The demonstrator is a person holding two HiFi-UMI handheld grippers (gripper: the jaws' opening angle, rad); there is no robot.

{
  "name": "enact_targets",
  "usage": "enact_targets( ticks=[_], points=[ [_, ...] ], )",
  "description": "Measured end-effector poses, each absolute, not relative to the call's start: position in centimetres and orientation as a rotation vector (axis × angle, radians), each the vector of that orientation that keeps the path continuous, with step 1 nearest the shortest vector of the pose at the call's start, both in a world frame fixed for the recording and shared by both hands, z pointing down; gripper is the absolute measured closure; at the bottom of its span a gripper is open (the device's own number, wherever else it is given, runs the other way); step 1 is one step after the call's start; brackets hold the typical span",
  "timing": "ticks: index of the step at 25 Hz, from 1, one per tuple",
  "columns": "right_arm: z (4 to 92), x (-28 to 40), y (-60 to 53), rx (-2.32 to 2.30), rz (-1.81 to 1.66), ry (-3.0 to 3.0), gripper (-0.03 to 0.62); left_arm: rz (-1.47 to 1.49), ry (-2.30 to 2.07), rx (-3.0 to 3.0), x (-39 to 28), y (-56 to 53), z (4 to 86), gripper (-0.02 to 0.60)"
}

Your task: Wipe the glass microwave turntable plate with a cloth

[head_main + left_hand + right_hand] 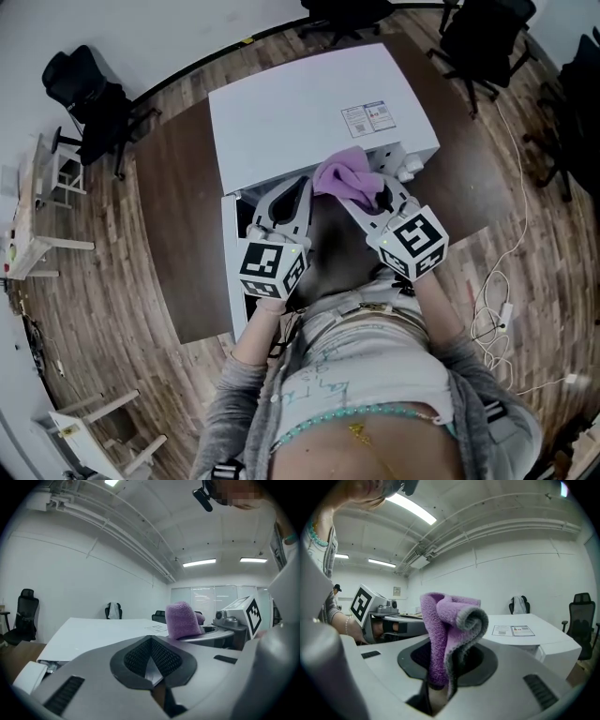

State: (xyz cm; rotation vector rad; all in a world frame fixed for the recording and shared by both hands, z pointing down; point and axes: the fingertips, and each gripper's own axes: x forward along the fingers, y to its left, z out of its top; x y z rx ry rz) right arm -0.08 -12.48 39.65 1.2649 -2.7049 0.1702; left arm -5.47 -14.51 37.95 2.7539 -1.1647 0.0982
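Right gripper view: a rolled purple terry cloth (450,620) is pinched in the right claw (440,667) above a white microwave (309,103), while the left claw (151,660), at 9 o'clock, is pressed fully closed.

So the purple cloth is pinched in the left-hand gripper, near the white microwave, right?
Not quite. The purple cloth is pinched in the right gripper, not the left, as the right gripper view shows. It is indeed near the white microwave.
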Motion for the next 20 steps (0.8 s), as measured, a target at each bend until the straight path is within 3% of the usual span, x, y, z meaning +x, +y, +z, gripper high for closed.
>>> enact_targets(
  ticks=[20],
  points=[
    [41.0,-0.9,-13.6,1.24,0.177,-2.64,0.482,0.167,-1.157,2.832,-5.3,-14.2,37.8,0.571]
  ],
)
